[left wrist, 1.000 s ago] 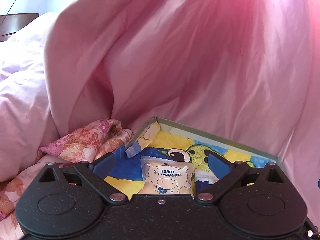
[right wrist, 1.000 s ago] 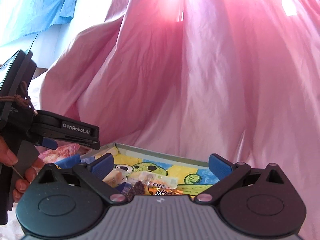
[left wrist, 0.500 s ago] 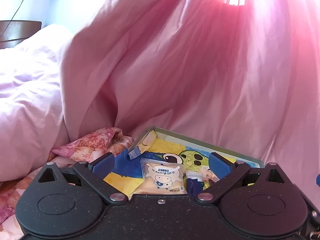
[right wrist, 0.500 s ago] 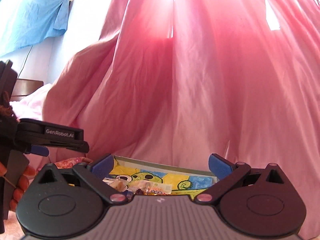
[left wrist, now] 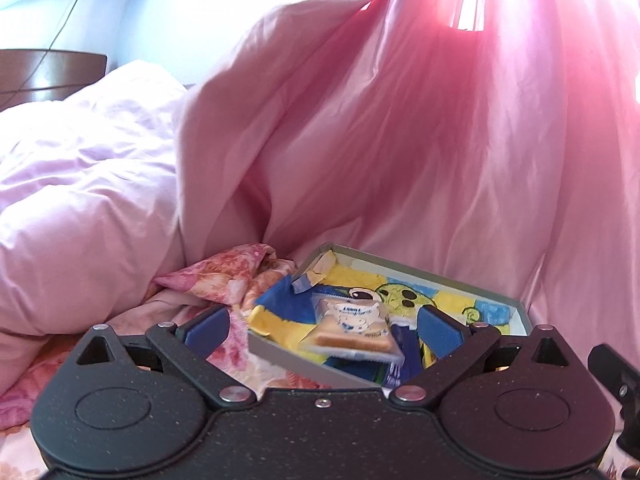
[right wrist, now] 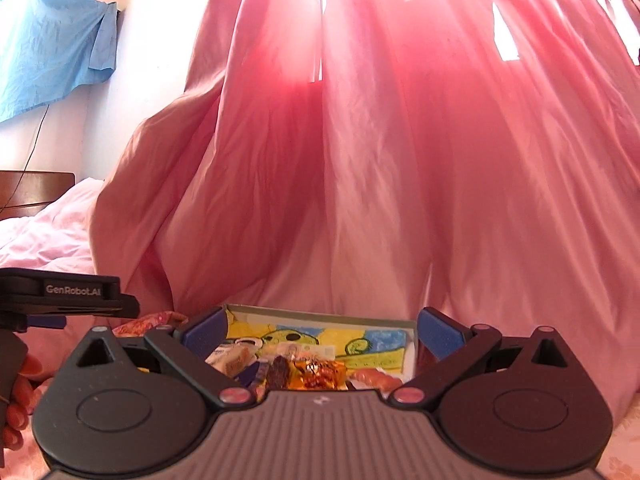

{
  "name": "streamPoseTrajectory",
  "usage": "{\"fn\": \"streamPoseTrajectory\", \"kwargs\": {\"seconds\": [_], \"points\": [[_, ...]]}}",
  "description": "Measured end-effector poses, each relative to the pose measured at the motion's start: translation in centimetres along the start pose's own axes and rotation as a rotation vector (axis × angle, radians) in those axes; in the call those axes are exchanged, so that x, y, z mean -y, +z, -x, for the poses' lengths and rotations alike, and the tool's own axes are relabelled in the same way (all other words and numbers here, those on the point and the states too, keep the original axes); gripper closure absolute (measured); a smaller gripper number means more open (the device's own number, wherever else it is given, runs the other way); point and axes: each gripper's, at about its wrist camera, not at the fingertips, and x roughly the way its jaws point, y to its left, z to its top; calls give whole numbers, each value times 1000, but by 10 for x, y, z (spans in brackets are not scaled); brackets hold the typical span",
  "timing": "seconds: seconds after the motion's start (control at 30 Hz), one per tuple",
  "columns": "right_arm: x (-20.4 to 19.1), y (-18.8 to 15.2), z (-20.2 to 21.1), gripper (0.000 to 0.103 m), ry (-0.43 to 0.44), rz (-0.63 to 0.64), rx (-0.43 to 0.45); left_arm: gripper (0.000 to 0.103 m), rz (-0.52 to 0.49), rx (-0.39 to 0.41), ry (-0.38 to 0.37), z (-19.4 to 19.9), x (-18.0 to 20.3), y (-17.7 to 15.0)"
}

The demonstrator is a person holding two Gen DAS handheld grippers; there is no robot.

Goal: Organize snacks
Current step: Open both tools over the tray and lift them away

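Left wrist view: left gripper jaws spread wide and empty, right gripper likewise. Just beyond, the toast packet and other snacks already lie in the cartoon-lined box on the bed; little seems left.

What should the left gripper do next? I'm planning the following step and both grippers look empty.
Probably ease the left gripper down toward the toast packet in the box: its jaws stand open and empty, and the packet lies on top between them.
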Motion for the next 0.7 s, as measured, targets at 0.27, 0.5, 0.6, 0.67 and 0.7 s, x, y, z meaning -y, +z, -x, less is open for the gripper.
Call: {"fn": "streamPoseTrajectory", "kwargs": {"seconds": [0.27,0.5,0.6,0.67,0.7], "points": [[-4,-5,27,0,-20,-7,1,3,-18,26,15,35,-11,-19],[-7,-10,47,0,-25,-12,-5,3,-31,34,19,62,-18,-34],[-10,-14,54,0,-24,-13,-14,3,-38,40,22,72,-21,-39],[-12,-17,59,0,-21,-12,-22,3,-40,37,23,78,-25,-44],[-13,-18,62,0,-21,-12,-25,3,-40,37,24,81,-27,-46]]}}
